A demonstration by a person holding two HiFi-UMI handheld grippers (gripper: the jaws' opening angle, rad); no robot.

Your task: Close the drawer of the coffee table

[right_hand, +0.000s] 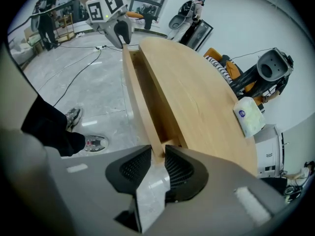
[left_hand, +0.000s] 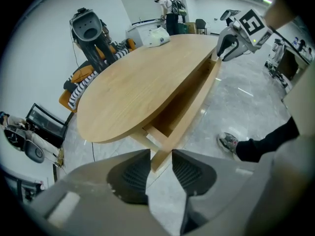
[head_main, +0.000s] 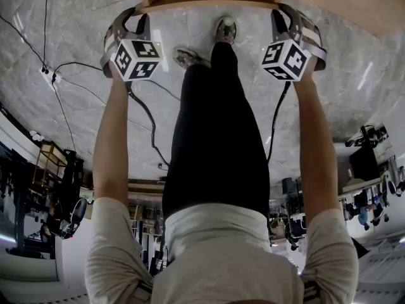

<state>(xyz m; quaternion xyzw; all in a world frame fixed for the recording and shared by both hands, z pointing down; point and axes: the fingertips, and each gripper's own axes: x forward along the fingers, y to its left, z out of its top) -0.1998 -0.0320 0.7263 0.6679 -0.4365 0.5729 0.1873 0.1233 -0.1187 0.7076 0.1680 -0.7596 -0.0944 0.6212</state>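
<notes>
The oval wooden coffee table [left_hand: 133,82] has its drawer pulled out; a gap shows behind the long drawer front [left_hand: 194,104] [right_hand: 134,82]. In the head view the drawer front [head_main: 209,0] runs along the top edge. My left gripper [left_hand: 161,157] [head_main: 134,14] straddles one end of that panel. My right gripper [right_hand: 158,154] [head_main: 290,12] straddles the other end. At both ends the wood fills the space between the pads, and I see no gap. Each gripper also shows far off in the other's view, on the panel: right gripper [left_hand: 221,53], left gripper [right_hand: 123,39].
My legs and shoes [head_main: 224,29] stand on the marble floor just in front of the drawer. Cables [head_main: 63,75] trail on the floor at the left. A white tissue pack [right_hand: 248,114] lies on the tabletop. A grey machine [right_hand: 270,68] and an orange seat stand beyond the table.
</notes>
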